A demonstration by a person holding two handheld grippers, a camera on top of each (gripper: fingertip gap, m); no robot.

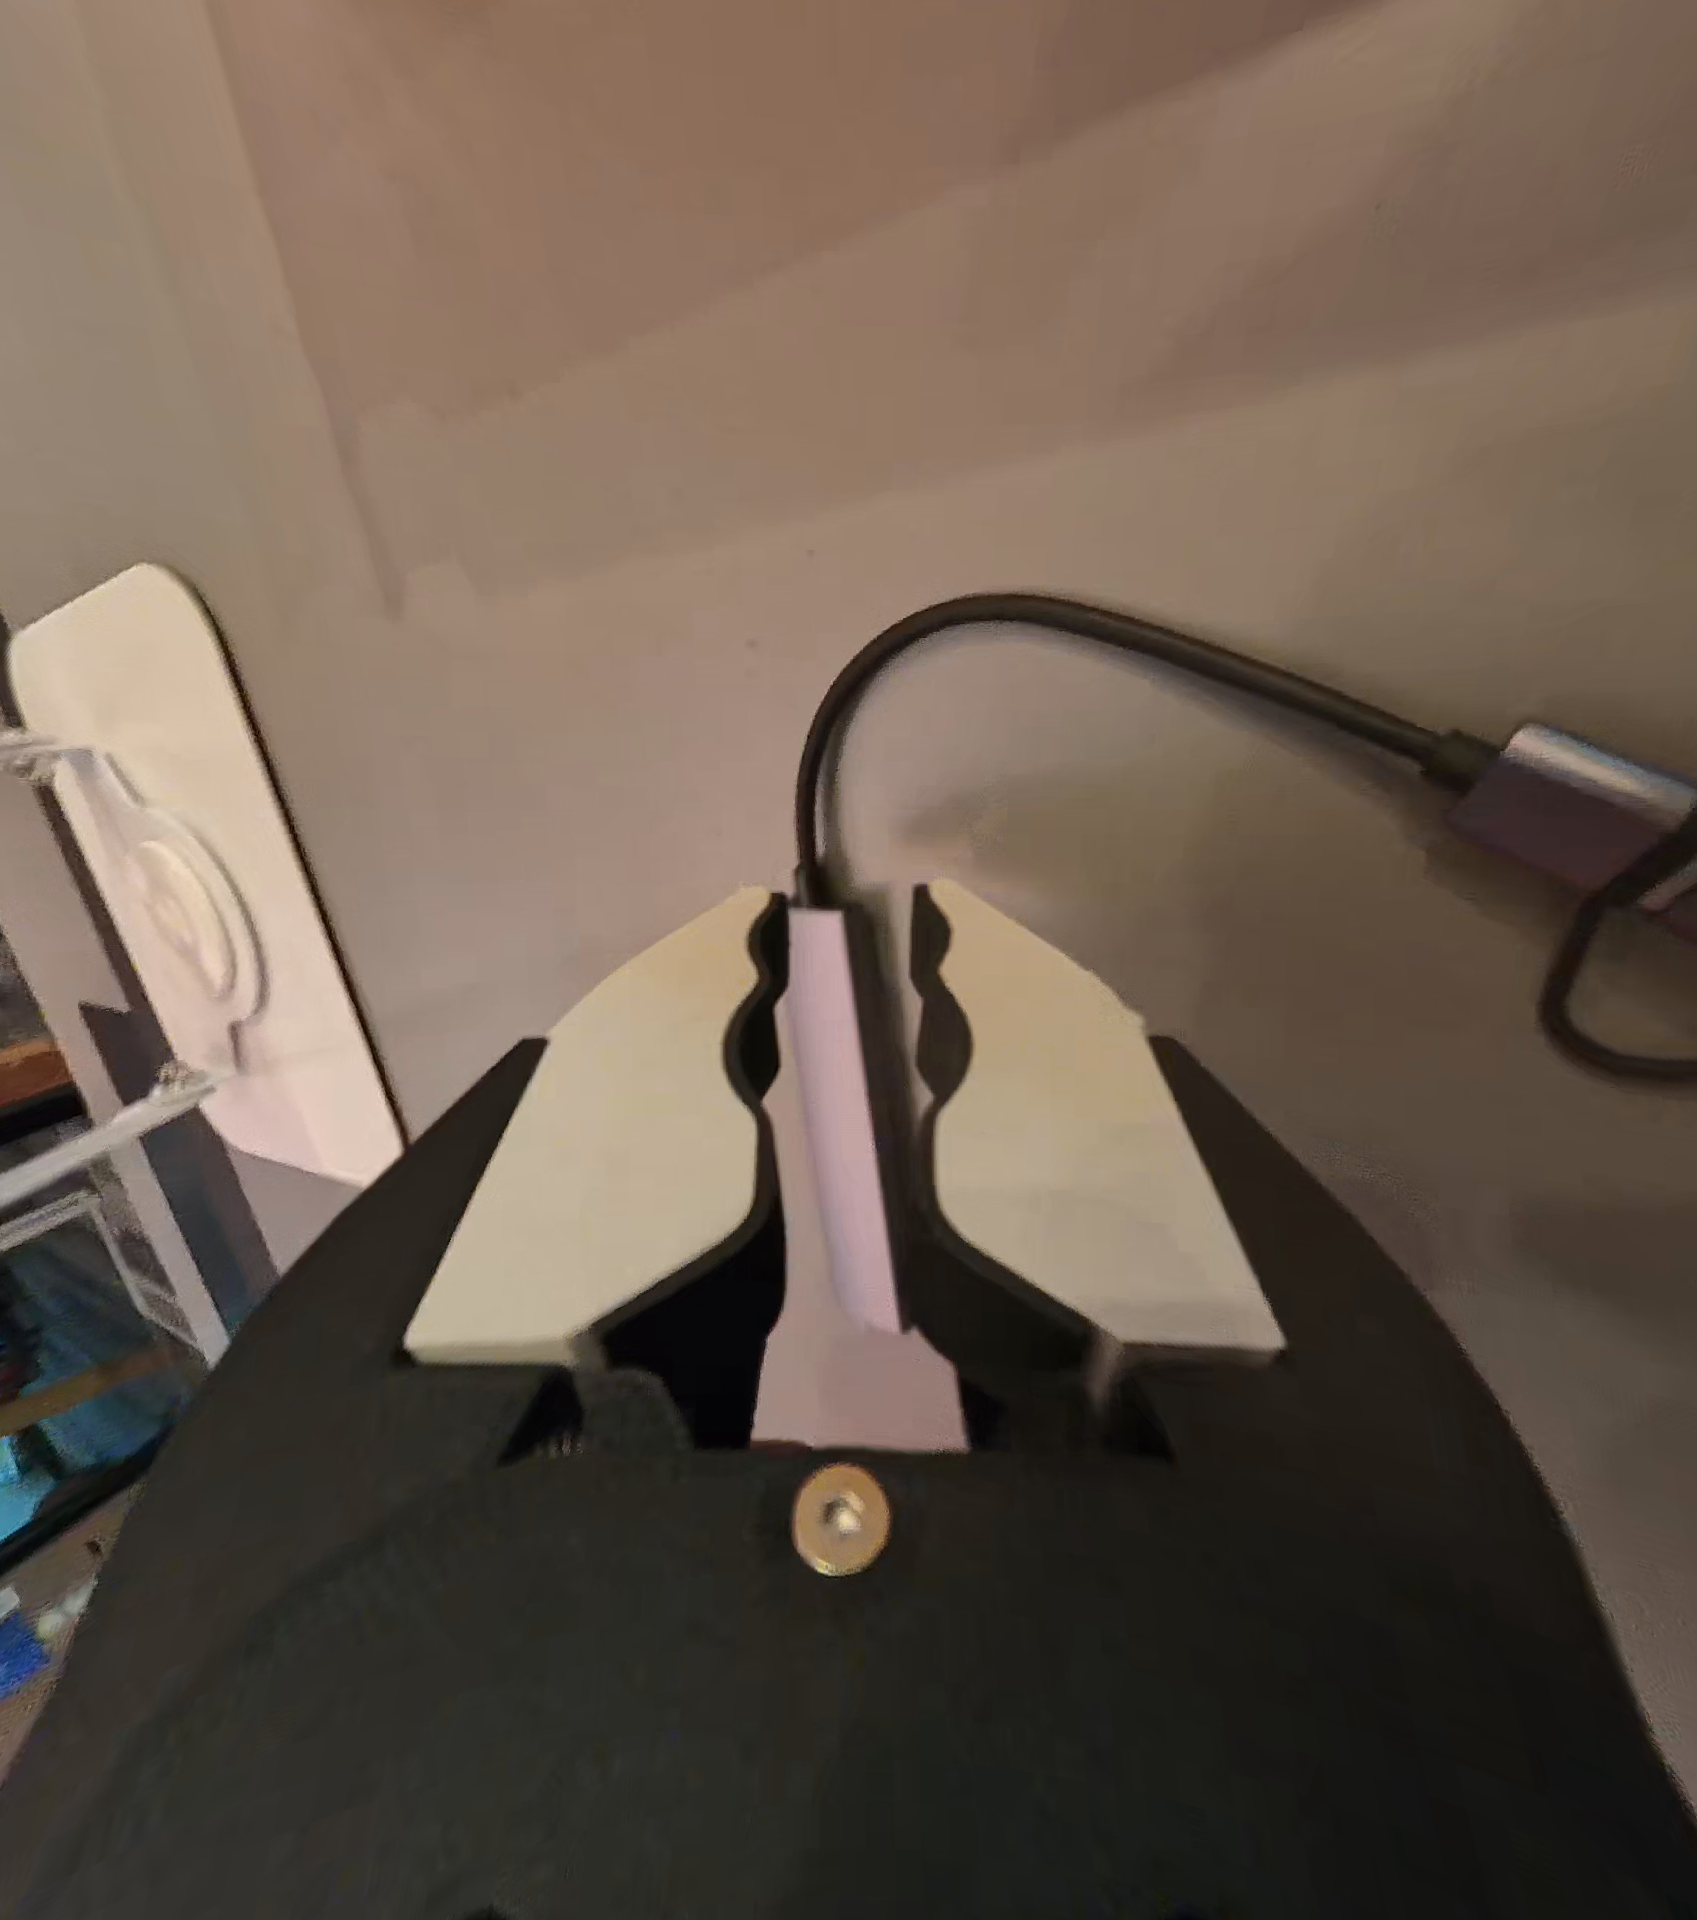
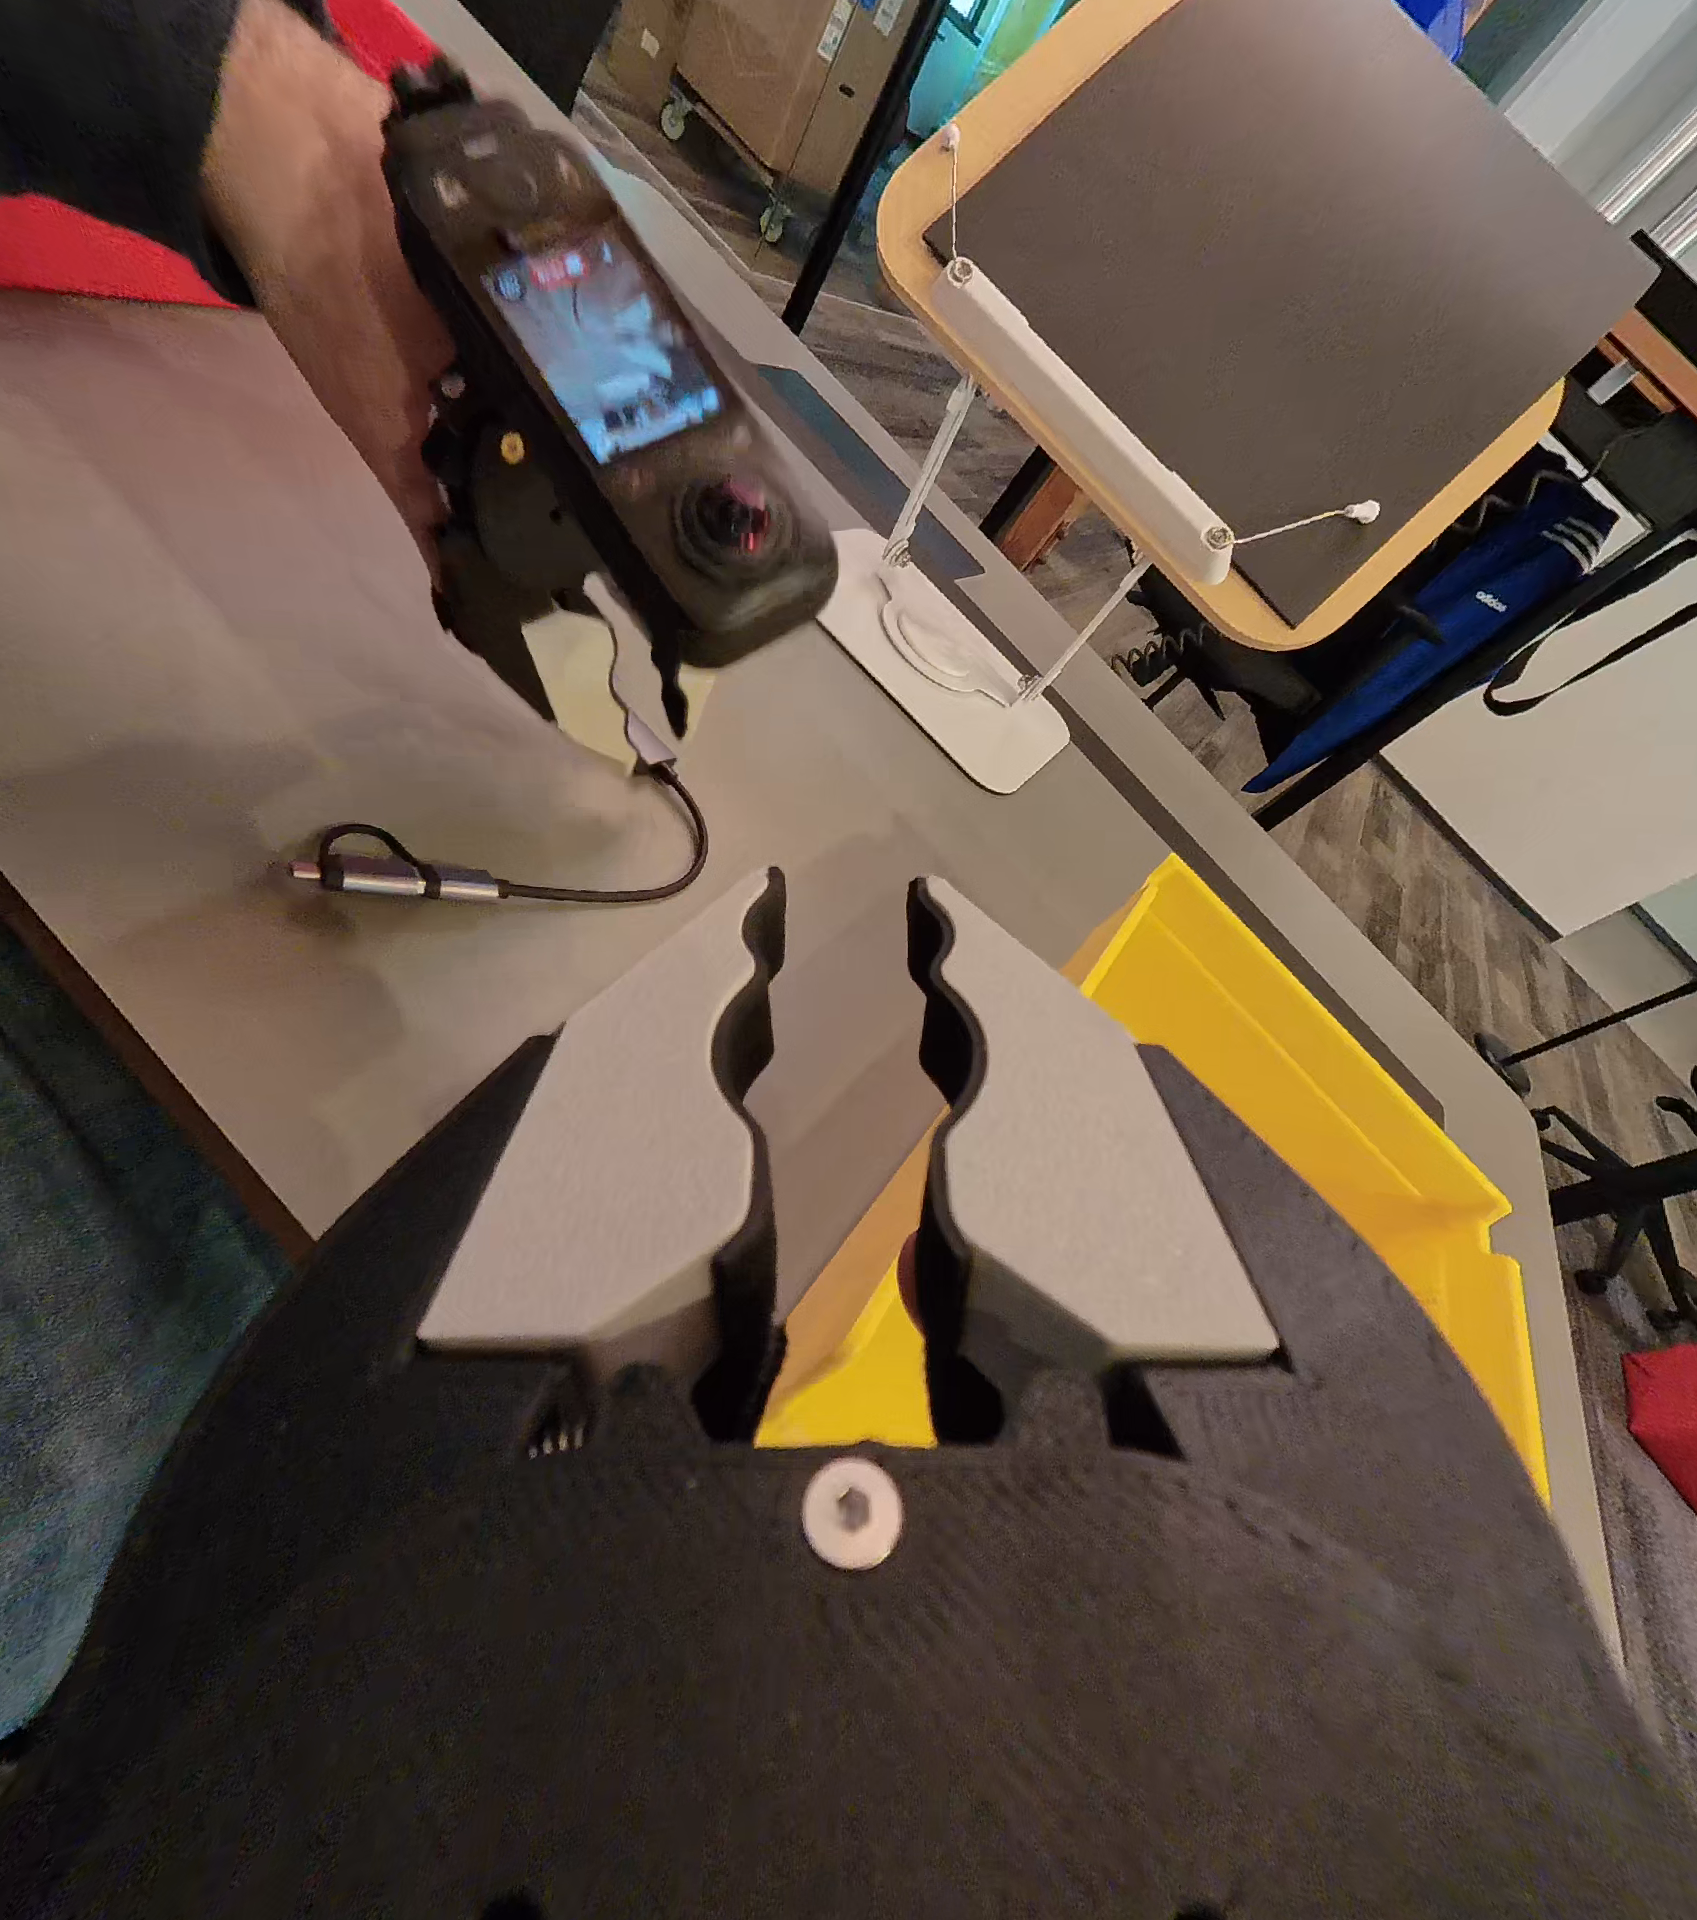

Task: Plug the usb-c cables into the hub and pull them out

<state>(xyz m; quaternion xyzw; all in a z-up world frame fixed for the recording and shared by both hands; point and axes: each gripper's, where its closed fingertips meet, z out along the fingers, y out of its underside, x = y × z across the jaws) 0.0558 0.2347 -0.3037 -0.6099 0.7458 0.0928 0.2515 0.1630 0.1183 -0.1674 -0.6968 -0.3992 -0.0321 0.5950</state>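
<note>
An open-plan office or lab workspace: a grey desk [image 2: 200, 582] lies under the gripper, with a yellow bin [image 2: 1291, 1101] just right of its fingers, cardboard boxes on wheels [image 2: 761, 83] far ahead, and office chairs [image 2: 1696, 1174] on wood-look flooring [image 2: 1426, 914] off right.

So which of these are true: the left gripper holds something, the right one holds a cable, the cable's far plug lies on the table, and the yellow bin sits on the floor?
1. The left gripper is clamped on the slim hub. True.
2. The right gripper holds a cable. False: nothing is between its open fingers.
3. The far connector of the black cable lies on the table. True.
4. The yellow bin sits on the floor. False: it sits on the table.
</note>
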